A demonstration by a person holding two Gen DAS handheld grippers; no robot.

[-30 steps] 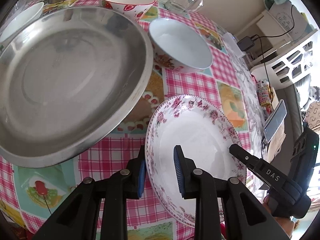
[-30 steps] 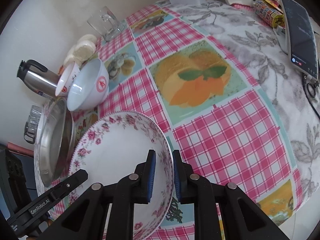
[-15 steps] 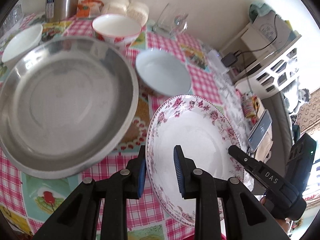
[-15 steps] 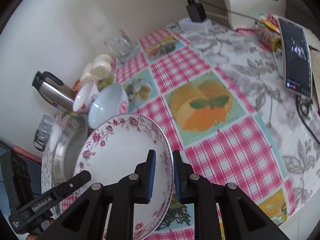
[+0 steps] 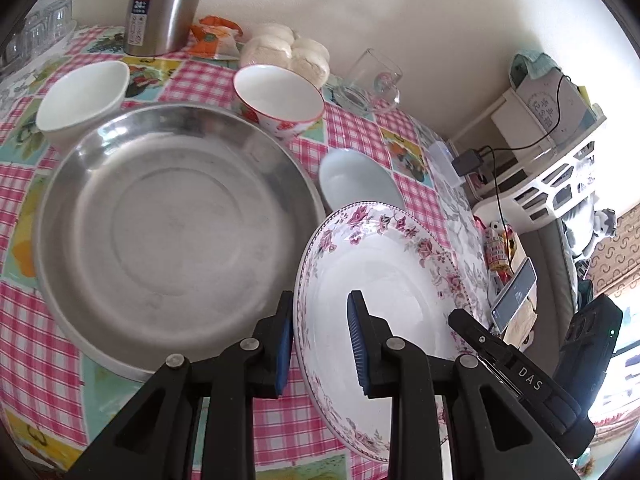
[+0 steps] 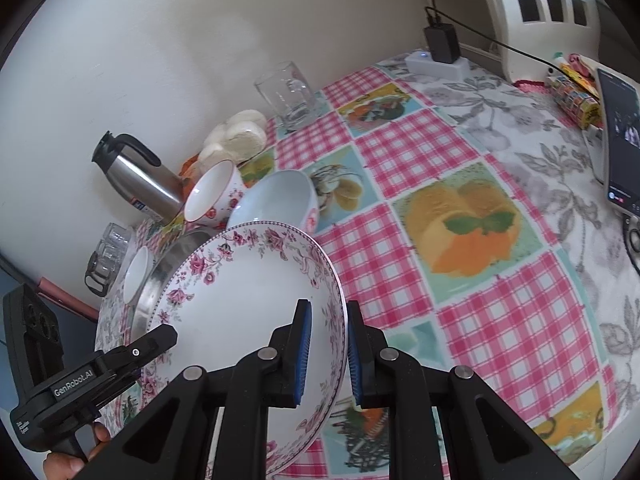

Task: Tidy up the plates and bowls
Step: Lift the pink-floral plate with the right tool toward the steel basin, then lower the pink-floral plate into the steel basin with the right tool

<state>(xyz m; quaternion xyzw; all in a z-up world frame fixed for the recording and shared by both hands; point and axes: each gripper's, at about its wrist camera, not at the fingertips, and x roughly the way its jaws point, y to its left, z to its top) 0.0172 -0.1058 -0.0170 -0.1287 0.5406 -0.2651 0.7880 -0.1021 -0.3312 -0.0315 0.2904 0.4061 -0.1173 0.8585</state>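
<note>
A white plate with a pink flower rim (image 5: 384, 280) (image 6: 248, 292) is held in the air between both grippers. My left gripper (image 5: 320, 344) is shut on its left rim. My right gripper (image 6: 325, 350) is shut on its right rim. The right gripper also shows in the left wrist view (image 5: 516, 364), the left one in the right wrist view (image 6: 96, 372). A large steel plate (image 5: 168, 224) (image 6: 160, 276) lies on the table just left of the held plate. Behind stand a pale blue bowl (image 5: 356, 176) (image 6: 276, 204), a red-rimmed flowered bowl (image 5: 280, 96) (image 6: 212, 196) and a white bowl (image 5: 80, 96) (image 6: 136, 276).
The table has a pink checked cloth (image 6: 420, 264). At the wall stand a steel thermos (image 5: 164, 4) (image 6: 136, 176), a bag of buns (image 5: 288, 52) (image 6: 240, 136), a glass mug (image 5: 372, 80) (image 6: 288, 96) and small glasses (image 5: 36, 32). A phone (image 6: 616, 136) and power strip (image 6: 436, 64) lie at the right.
Both grippers have lifted the flowered plate higher above the table and moved it left, so its rim now reaches the steel plate's edge. Grips are unchanged.
</note>
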